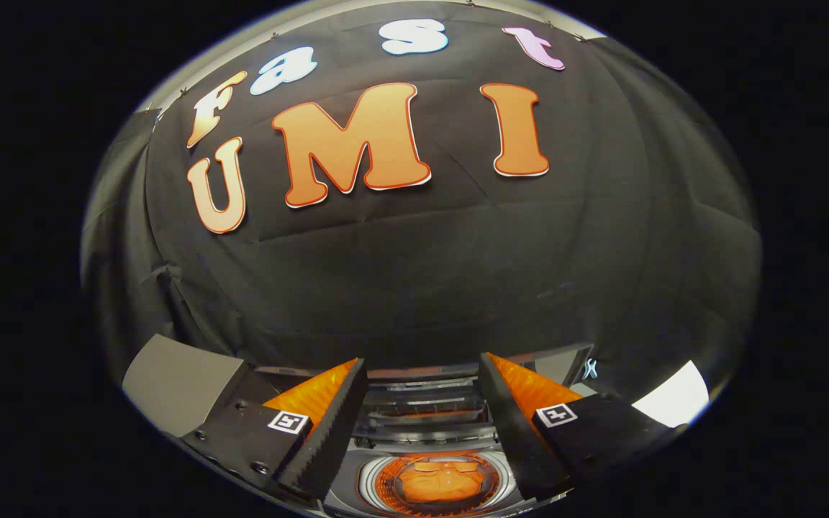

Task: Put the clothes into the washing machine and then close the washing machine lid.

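Below, open claw (422, 374) partly hides washing machine (435, 480).

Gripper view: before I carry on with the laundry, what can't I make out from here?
- Washing machine: its sides are hidden behind the fingers of the open, empty claw.
- Drum: cut off low in the view; something orange sits inside, too distorted to confirm as clothes.
- Lid: it seems raised behind the drum, but the fisheye squeezes it, so its angle is unclear.
- Grey surface beside the machine: partly covered by a finger.
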`<action>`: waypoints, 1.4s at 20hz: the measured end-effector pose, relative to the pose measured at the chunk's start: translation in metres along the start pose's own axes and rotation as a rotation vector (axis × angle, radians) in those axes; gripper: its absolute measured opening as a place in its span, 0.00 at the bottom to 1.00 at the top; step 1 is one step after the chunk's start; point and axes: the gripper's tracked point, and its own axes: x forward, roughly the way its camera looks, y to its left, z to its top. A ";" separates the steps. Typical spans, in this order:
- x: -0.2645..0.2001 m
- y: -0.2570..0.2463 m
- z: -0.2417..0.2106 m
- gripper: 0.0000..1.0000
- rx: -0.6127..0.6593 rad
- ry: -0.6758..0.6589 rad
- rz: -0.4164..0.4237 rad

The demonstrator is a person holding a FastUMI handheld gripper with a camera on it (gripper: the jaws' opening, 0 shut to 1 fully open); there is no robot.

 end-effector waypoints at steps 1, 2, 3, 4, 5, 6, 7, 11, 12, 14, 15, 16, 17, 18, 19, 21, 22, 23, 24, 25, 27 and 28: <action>0.005 0.001 0.008 0.99 -0.006 -0.016 0.002; 0.012 -0.001 0.010 0.99 -0.013 -0.007 -0.005; 0.018 -0.002 0.010 0.99 -0.020 0.001 -0.001; 0.026 -0.003 0.009 0.99 -0.022 0.010 -0.002; 0.032 -0.006 0.004 0.99 -0.020 0.036 -0.002; 0.040 -0.007 0.003 0.99 -0.009 0.039 -0.007; 0.048 -0.007 0.000 0.99 0.001 0.048 -0.006; 0.066 -0.008 -0.012 0.99 0.004 0.088 -0.021; 0.066 -0.007 -0.016 0.99 -0.005 0.092 -0.024; 0.064 -0.007 -0.020 1.00 -0.060 0.085 -0.032; 0.064 -0.007 -0.019 1.00 -0.058 0.072 -0.038; 0.064 -0.007 -0.018 1.00 -0.044 0.062 -0.042; 0.063 -0.007 -0.019 1.00 -0.046 0.057 -0.043; 0.059 -0.007 -0.020 0.99 -0.048 0.054 -0.045; 0.057 -0.006 -0.021 1.00 -0.051 0.053 -0.047; 0.055 -0.007 -0.021 0.99 -0.043 0.048 -0.047; 0.054 -0.006 -0.022 1.00 -0.047 0.049 -0.046; 0.053 -0.006 -0.022 1.00 -0.047 0.046 -0.046; 0.051 -0.006 -0.022 1.00 -0.042 0.041 -0.045; 0.050 -0.006 -0.022 1.00 -0.043 0.037 -0.044; 0.046 -0.007 -0.024 1.00 -0.043 0.031 -0.044; 0.043 -0.006 -0.025 1.00 -0.045 0.026 -0.045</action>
